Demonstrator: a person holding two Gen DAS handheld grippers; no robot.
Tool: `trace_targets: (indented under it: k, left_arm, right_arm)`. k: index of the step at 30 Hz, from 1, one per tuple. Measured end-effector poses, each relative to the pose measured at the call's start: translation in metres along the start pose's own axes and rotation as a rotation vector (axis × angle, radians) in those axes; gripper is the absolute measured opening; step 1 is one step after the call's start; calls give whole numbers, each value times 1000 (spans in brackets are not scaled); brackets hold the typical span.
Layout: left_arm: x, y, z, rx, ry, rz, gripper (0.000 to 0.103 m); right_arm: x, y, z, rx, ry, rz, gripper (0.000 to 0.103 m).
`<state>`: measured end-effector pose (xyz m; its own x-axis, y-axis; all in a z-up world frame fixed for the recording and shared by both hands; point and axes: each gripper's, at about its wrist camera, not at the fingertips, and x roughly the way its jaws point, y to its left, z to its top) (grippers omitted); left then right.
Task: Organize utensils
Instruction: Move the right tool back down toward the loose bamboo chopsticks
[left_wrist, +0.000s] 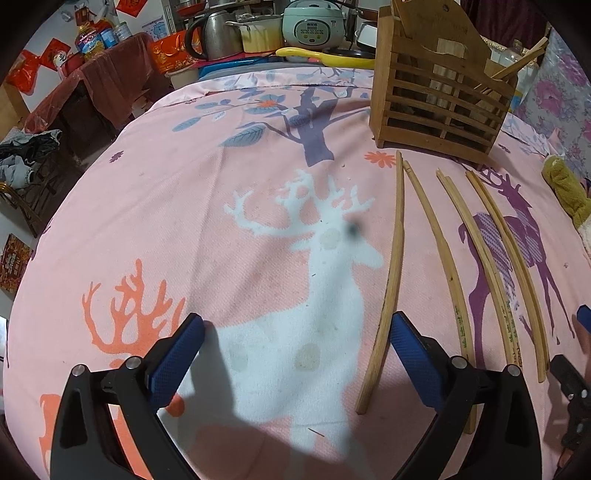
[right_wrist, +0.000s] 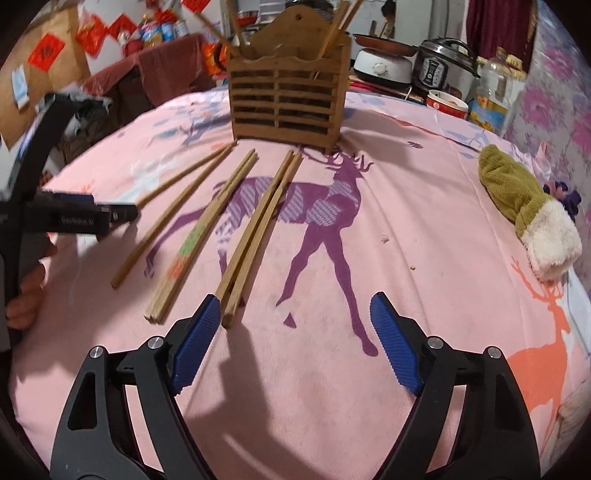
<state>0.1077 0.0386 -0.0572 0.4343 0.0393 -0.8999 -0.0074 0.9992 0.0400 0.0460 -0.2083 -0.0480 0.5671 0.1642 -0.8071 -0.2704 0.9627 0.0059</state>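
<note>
A slatted wooden holder (left_wrist: 439, 107) (right_wrist: 288, 107) stands at the far side of the pink deer-print cloth (left_wrist: 166, 229), with a few chopsticks upright in it. Several wooden chopsticks (left_wrist: 454, 266) (right_wrist: 255, 229) lie in rows in front of it. My left gripper (left_wrist: 297, 325) is open over the white deer, holding nothing; the leftmost chopstick (left_wrist: 391, 273) lies just inside its right finger. My right gripper (right_wrist: 295, 299) is open, and the near end of the rightmost chopstick pair (right_wrist: 229, 317) sits just inside its left finger (right_wrist: 199, 332), not pinched.
A green and white plush mitten (right_wrist: 524, 214) (left_wrist: 565, 192) lies at the right. Behind the cloth stand a rice cooker (left_wrist: 314, 26), a kettle (left_wrist: 218, 33), a pressure cooker (right_wrist: 443, 66) and a bowl (right_wrist: 447, 103). A person's hand (right_wrist: 26, 295) shows at the left edge.
</note>
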Motion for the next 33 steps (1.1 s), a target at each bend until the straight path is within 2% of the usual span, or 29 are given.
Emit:
trace_targets:
  k: [11,12,14,15,16,18,21,33]
  left_arm:
    - [-1,0,0,0,-1,1,99]
    - [-1,0,0,0,-2,2,99]
    - [-1,0,0,0,-1,2,99]
    - [-1,0,0,0,-1,2,99]
    - [-1,0,-1,-1,-1,2,99]
    - [-1,0,-1,0,-1,2,99]
    - [-1,0,-1,0,-2,2,99]
    - [-4,1,-2,9,8,-5,98]
  right_arm:
    - [9,10,1,-51,46,-8,79]
    - [9,7,1,-37,49,-6,76]
    - [9,-2,2,-4,40,-57,66]
    - [9,-10,3,29,36,-88,57]
    - [8,-16,3,57,33,-93,46]
    - [5,-29,2,119,21,-65,38]
    - [1,-31,3,131,2,-14,38]
    - [0,-45,5,206,-8,63,38]
